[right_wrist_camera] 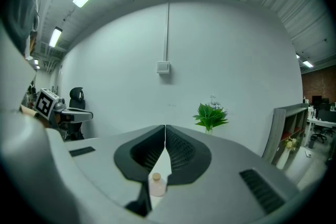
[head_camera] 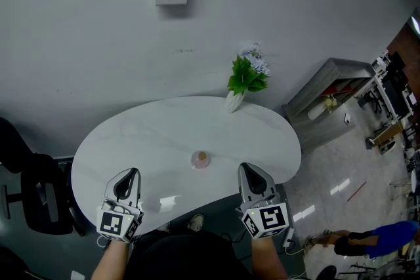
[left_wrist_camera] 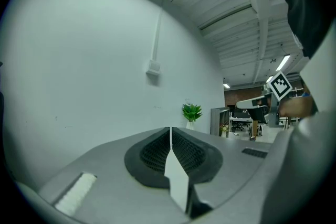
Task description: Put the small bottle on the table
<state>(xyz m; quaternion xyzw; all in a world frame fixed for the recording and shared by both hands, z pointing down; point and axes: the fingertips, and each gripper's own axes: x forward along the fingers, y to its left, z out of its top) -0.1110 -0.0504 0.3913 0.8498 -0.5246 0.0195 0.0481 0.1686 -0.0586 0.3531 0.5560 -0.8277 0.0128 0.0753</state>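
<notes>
A small pinkish bottle point(head_camera: 200, 159) with a tan cap stands upright on the white oval table point(head_camera: 131, 134), near its middle front. In the right gripper view the bottle point(right_wrist_camera: 156, 185) shows beyond the jaws, not between them. My left gripper point(head_camera: 129, 174) hovers over the table's front left edge, and its jaws meet with nothing in them point(left_wrist_camera: 170, 131). My right gripper point(head_camera: 249, 170) sits at the front right, a short way right of the bottle. It is shut and empty point(right_wrist_camera: 165, 127).
A green plant in a white vase point(head_camera: 244, 79) stands at the table's far edge against the wall. A black chair point(head_camera: 33, 197) is at the left. A grey cabinet point(head_camera: 328, 98) stands to the right. A person in blue point(head_camera: 374, 236) is at the lower right.
</notes>
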